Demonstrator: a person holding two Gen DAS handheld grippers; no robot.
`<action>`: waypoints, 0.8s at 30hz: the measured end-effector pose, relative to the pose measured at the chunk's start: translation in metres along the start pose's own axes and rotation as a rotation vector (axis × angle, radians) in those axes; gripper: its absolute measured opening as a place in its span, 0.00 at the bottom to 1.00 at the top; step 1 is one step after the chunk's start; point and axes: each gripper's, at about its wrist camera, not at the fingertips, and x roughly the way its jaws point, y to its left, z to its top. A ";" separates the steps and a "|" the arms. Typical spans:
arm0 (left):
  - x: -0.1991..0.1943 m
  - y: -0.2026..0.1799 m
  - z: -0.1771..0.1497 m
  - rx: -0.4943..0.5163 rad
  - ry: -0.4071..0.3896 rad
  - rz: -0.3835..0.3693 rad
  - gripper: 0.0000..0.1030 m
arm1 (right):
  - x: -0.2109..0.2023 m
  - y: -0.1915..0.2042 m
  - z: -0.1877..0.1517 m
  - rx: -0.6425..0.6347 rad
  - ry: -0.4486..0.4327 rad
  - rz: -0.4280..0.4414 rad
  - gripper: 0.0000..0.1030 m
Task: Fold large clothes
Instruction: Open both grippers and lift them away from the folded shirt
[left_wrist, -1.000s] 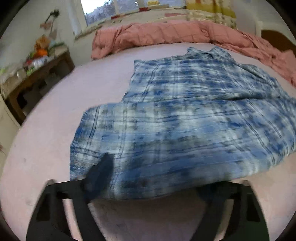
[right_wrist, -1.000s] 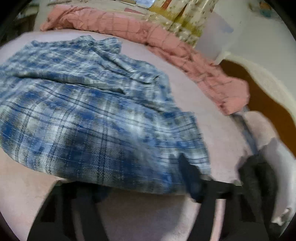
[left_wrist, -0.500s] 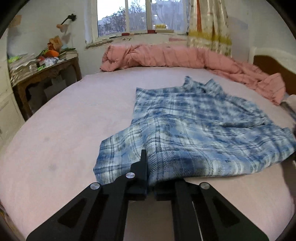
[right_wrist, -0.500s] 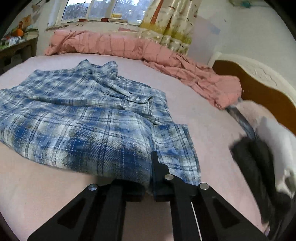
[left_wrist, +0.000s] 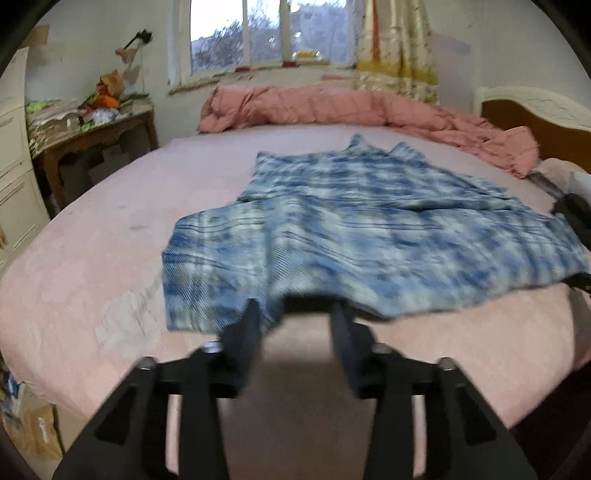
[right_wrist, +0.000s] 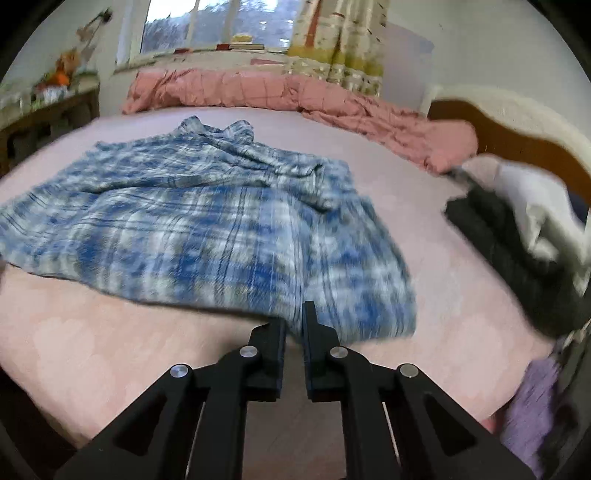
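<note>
Your blue plaid shirt (left_wrist: 369, 236) lies spread on the pink bed (left_wrist: 92, 266), collar toward the window and hem toward you, with its lower half doubled over in a loose fold. Your left gripper (left_wrist: 295, 317) sits at the near hem of the shirt; its jaws have just been opening and now stand apart, with the hem edge drooping over the gap between them but not pressed by either finger, so the cloth is released on that side. Your right gripper (right_wrist: 294, 325) is at the near right corner of the shirt, and its jaws are clenched almost together with a strip of the hem pinched between them, the cloth bunching up just beyond the tips. Behind the shirt, a rumpled pink quilt (left_wrist: 332, 107) runs along the far edge of the bed below the window (left_wrist: 266, 33), and a patterned curtain (left_wrist: 399, 48) hangs beside it. To the right of the shirt, near the wooden headboard (right_wrist: 517, 129), a heap of dark and white clothes (right_wrist: 524, 229) rests on the bed. To the left of the shirt, off the bed, stands a cluttered wooden table (left_wrist: 92, 133). Both views are blurred.
</note>
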 end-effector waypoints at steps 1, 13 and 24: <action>-0.006 -0.005 -0.004 0.009 -0.012 -0.023 0.44 | -0.003 -0.002 -0.005 0.021 -0.005 0.032 0.12; 0.005 0.001 -0.008 -0.226 0.146 -0.284 0.65 | -0.005 0.005 -0.028 0.157 0.027 0.439 0.43; 0.014 0.013 0.002 -0.268 0.139 -0.326 0.67 | 0.013 -0.012 -0.016 0.257 0.016 0.499 0.56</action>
